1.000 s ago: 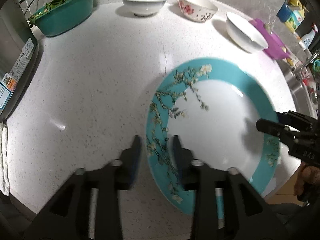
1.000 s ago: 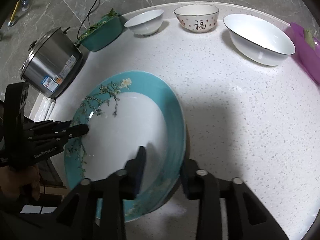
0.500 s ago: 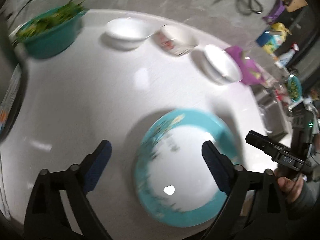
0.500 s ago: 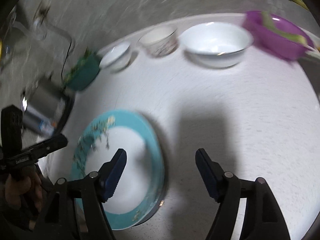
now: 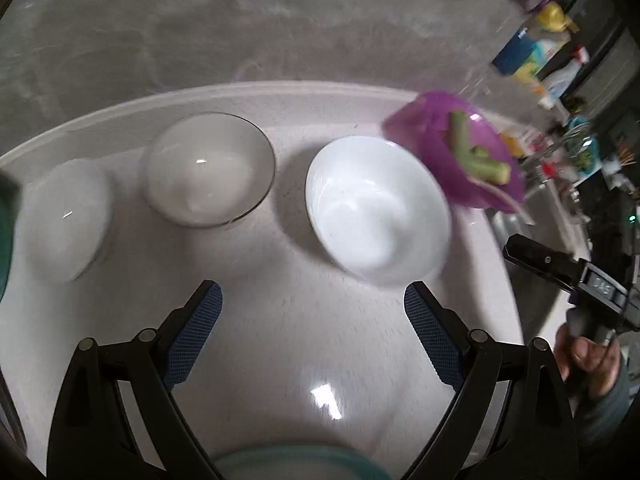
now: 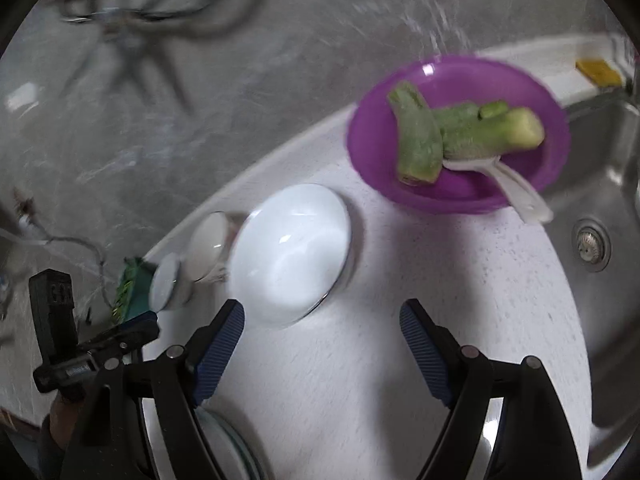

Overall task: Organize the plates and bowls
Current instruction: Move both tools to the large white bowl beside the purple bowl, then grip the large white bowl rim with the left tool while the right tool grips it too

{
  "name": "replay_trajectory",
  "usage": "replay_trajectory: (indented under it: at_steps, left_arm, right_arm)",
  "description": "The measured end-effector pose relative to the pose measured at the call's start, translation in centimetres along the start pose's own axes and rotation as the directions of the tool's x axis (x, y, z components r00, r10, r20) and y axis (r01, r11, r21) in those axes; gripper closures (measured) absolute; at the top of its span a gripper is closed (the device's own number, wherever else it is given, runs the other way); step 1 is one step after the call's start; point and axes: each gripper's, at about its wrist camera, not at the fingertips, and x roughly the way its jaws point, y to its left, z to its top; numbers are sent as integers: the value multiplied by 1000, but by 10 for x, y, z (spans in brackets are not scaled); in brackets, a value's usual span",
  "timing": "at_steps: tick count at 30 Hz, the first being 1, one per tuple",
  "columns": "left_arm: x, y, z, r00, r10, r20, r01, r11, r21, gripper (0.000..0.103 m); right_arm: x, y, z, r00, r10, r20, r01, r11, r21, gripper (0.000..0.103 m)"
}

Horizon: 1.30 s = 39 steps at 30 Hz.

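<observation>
Three bowls stand in a row at the back of the white counter: a small white bowl [image 5: 64,220], a middle bowl [image 5: 210,168] and a large white bowl [image 5: 378,210]. My left gripper [image 5: 312,300] is open and empty, in front of the middle and large bowls. My right gripper [image 6: 322,316] is open and empty, just in front of the large white bowl [image 6: 290,254]. The teal plate [image 5: 296,462] lies on the counter under the left gripper, only its rim showing. Its edge also shows in the right wrist view [image 6: 236,448].
A purple bowl [image 6: 460,136] with green vegetable pieces and a white spoon sits right of the large bowl. A steel sink [image 6: 608,264] lies at the right. A teal basin [image 6: 132,296] is at the far left. Bottles and clutter [image 5: 540,52] stand beyond.
Both grippers have let go of the teal plate, opened wide, and moved forward toward the row of bowls. The plate has dropped to the bottom edge of both views.
</observation>
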Motion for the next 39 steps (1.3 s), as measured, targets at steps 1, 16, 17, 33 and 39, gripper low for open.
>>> replay_trajectory:
  at_steps: [1,16,17,33,39]
  left_arm:
    - [11,0,5,1000,15,-12,-15,1000,-8,10]
    - [101,-2,38,994,63,-91,-68,996,-54,12]
    - [104,-1,41,993,68,-92,-73,996,-52,12]
    - [135,-26,50,985,110,-131,-102,993,62,84]
    - [124,-36,44,988,108,-110,-100,992,78,87]
  right_arm:
    - [10,-3,4,1000,7,-19,-7,1000,9,20]
    - [73,-8,33,994,-24,-108,19,998,-53,26]
    - [74,-8,34,994,-28,-110,22,998,-56,30]
    - [95,-12,34,981,-72,-181,52,992,-112,87]
    - [90,-2,24,982,-81,-169,60,990,-127,87]
